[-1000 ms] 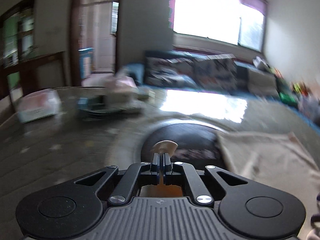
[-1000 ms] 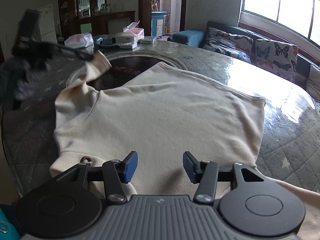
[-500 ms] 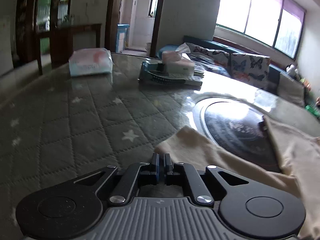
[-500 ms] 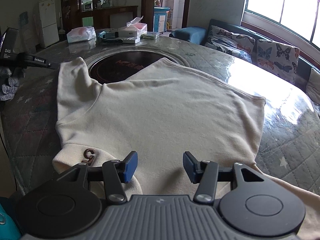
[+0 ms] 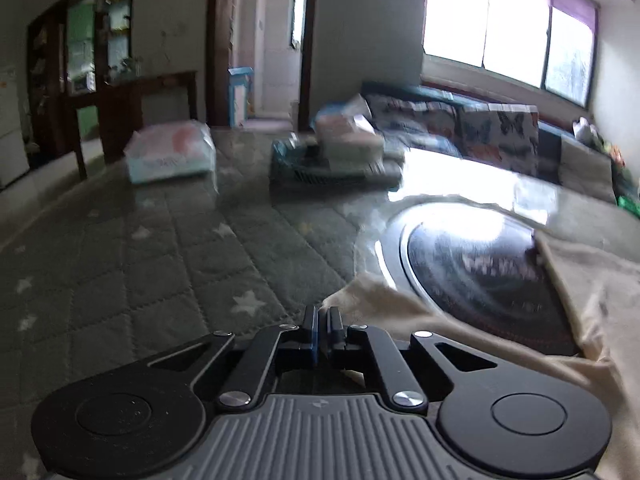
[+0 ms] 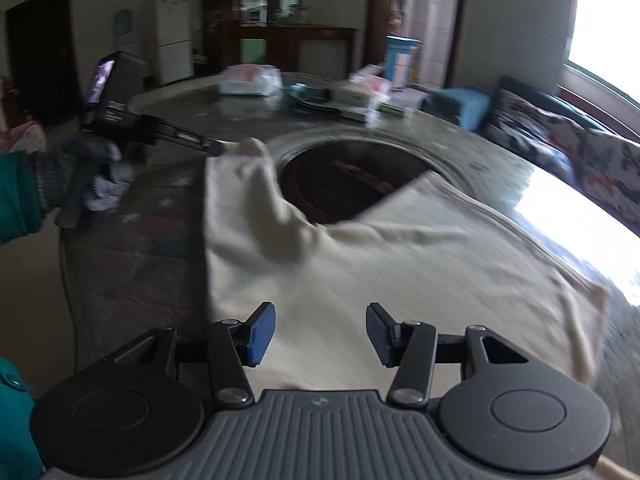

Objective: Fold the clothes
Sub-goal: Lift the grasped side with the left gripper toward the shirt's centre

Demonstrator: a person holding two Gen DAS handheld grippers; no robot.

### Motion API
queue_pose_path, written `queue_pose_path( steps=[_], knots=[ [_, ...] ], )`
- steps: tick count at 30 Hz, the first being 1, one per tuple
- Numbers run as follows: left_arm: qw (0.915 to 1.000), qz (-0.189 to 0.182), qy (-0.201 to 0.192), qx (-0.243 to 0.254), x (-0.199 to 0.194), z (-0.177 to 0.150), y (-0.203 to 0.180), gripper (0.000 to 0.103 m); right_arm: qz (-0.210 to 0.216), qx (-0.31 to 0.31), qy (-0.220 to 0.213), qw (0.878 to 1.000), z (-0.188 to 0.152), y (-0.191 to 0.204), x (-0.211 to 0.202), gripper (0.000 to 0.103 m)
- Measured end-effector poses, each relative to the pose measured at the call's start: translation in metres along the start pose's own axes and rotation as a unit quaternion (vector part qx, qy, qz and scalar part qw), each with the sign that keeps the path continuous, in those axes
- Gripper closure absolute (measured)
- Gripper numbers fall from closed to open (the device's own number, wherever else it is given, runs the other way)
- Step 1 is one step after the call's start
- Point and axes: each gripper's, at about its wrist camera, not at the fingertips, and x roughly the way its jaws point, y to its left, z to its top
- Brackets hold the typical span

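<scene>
A cream T-shirt lies spread on the round table, its body toward me in the right wrist view. Its left sleeve stretches out to the left. My left gripper is shut on the sleeve's tip; it also shows in the right wrist view, held by a gloved hand. My right gripper is open and empty, low over the shirt's near part.
A black round inset sits in the table's middle, partly under the shirt. A tissue pack, a tissue box and a dark tray stand at the far side. The quilted table cover is bare on the left. A sofa lies beyond.
The left gripper has lifted and pulled the sleeve tip outward, so the sleeve now rises off the table. The right gripper has turned left and stays open.
</scene>
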Motion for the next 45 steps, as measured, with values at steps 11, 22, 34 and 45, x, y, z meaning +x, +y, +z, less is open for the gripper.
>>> queue_pose_path(
  steps=[11, 22, 34, 45],
  knots=[
    [0.9997, 0.014, 0.000, -0.019, -0.012, -0.012, 0.022, 0.099, 0.069, -0.037, 0.010, 0.997, 0.017, 0.034, 0.049, 0.052],
    [0.9995, 0.017, 0.021, -0.019, -0.006, -0.014, 0.026, 0.087, 0.103, -0.056, 0.019, 0.993, 0.016, 0.051, 0.057, 0.051],
    [0.9978, -0.009, 0.036, -0.055, -0.025, -0.017, 0.028, 0.072, 0.073, -0.010, 0.006, 0.997, 0.042, 0.023, 0.087, 0.046],
    [0.9973, -0.008, 0.042, -0.059, -0.021, -0.021, 0.022, 0.072, 0.121, -0.054, 0.008, 0.991, 0.039, 0.055, 0.084, 0.040]
  ],
)
